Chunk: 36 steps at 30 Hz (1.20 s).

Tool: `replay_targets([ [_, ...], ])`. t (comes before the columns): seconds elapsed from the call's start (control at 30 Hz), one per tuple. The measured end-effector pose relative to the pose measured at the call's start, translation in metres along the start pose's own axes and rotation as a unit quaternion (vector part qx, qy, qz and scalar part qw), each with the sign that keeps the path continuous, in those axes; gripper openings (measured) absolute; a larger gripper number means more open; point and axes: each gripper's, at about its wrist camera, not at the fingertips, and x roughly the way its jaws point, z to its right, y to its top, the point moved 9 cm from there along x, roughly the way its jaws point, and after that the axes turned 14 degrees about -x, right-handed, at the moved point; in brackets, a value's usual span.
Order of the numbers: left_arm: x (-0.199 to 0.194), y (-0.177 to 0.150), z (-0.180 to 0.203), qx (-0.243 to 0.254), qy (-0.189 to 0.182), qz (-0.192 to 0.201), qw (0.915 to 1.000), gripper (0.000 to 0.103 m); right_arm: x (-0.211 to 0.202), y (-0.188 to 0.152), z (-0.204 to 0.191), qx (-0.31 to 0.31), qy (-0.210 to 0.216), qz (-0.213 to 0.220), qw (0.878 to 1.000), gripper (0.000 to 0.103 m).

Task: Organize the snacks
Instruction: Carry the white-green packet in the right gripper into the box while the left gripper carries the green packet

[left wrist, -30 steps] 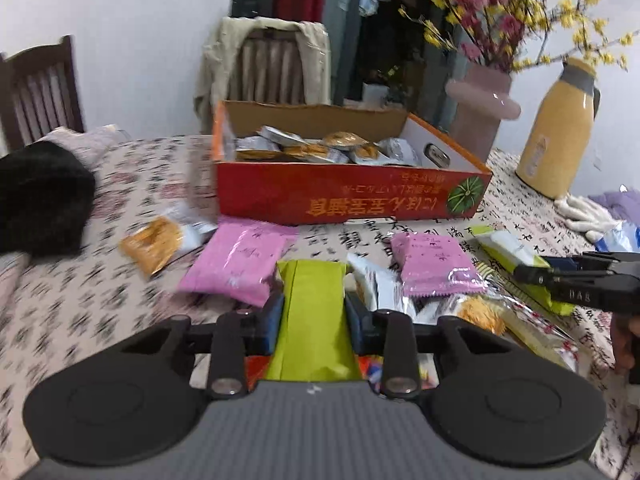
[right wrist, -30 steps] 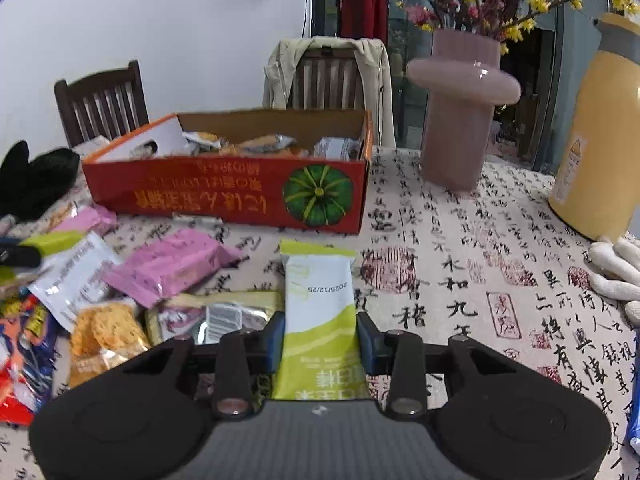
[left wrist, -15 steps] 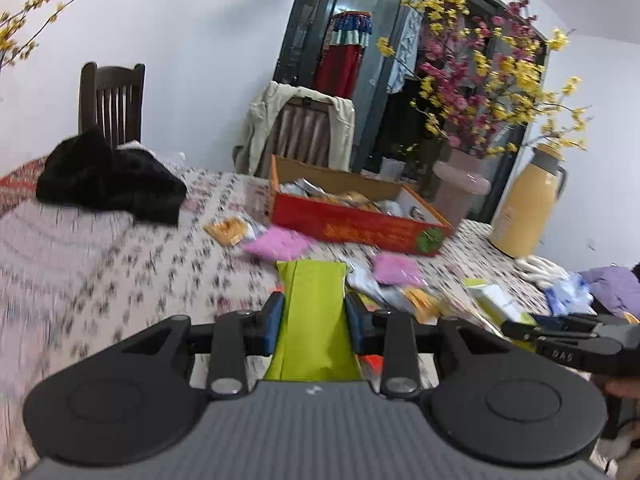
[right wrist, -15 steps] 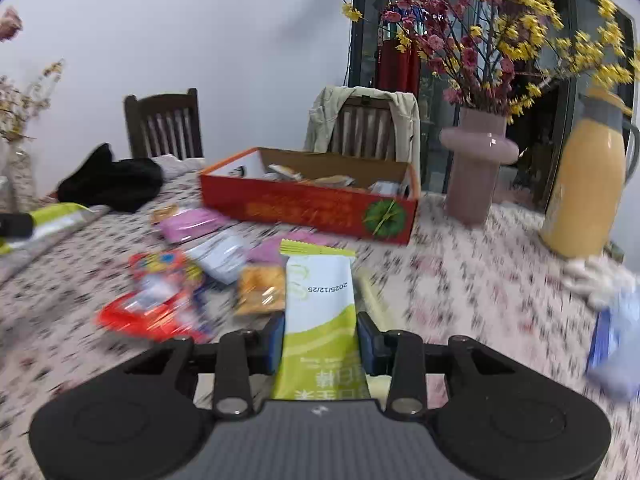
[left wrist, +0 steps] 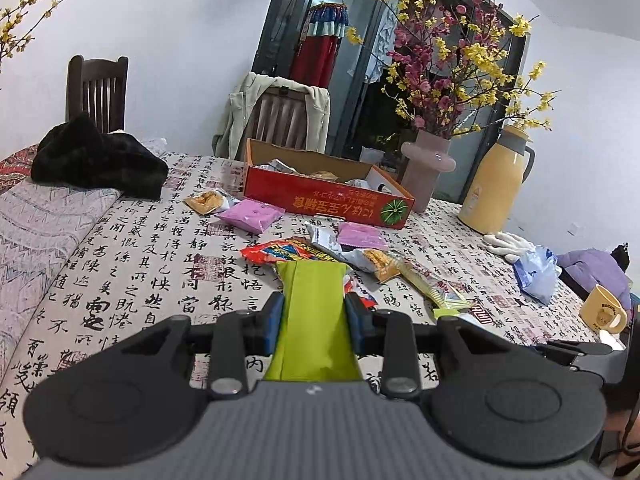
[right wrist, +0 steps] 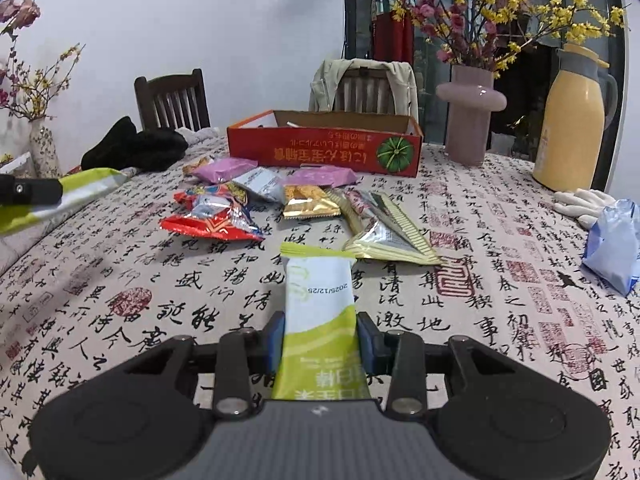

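My left gripper (left wrist: pixel 313 322) is shut on a plain lime-green snack bar (left wrist: pixel 314 312), held above the near part of the table. My right gripper (right wrist: pixel 321 338) is shut on a white and green snack bar (right wrist: pixel 320 300) with a printed date. The left gripper with its bar also shows at the left edge of the right wrist view. An open red cardboard box (left wrist: pixel 320 196) (right wrist: pixel 320 152) holding several packets stands at the far middle. Loose snacks lie in front of it: pink packets (left wrist: pixel 250 216), a red bag (right wrist: pixel 208 220), a gold packet (right wrist: pixel 308 204).
A pink vase of flowers (right wrist: pixel 470 120) and a yellow thermos (right wrist: pixel 572 120) stand at the back right. White gloves (right wrist: pixel 584 200), a blue bag (right wrist: pixel 616 248) and a yellow mug (left wrist: pixel 602 310) sit on the right. Black cloth (left wrist: pixel 96 160) lies far left; chairs stand behind the table.
Both grippers have drawn back from the box and the snack pile, each still shut on its green bar. The box now looks smaller and farther away.
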Motion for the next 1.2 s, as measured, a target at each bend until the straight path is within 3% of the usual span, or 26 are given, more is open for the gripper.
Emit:
replay_targets([
  [0.3,0.019,0.008,0.004,0.010,0.005,-0.012,0.9999,0.033,0.004,0.012,0.011,0.014,0.013,0.010,1.000,0.036],
  [0.47,0.040,0.032,0.008,0.016,0.001,-0.007,0.9998,0.033,0.015,0.036,0.026,0.023,0.030,0.024,0.999,0.036],
  [0.6,0.072,0.072,0.014,0.031,-0.008,0.006,0.9995,0.033,0.030,0.072,0.050,0.014,0.031,0.042,0.999,0.036],
  [0.8,0.155,0.137,0.024,0.031,-0.030,-0.011,0.9990,0.033,0.081,0.150,0.104,0.011,0.032,0.061,0.998,0.036],
  [1.0,0.249,0.177,0.028,0.057,0.001,-0.038,0.9976,0.033,0.170,0.206,0.151,0.019,0.044,0.001,0.999,0.036],
  [1.2,0.340,0.197,0.015,0.072,0.057,-0.086,0.9921,0.033,0.265,0.233,0.180,-0.002,-0.001,-0.097,0.995,0.036],
])
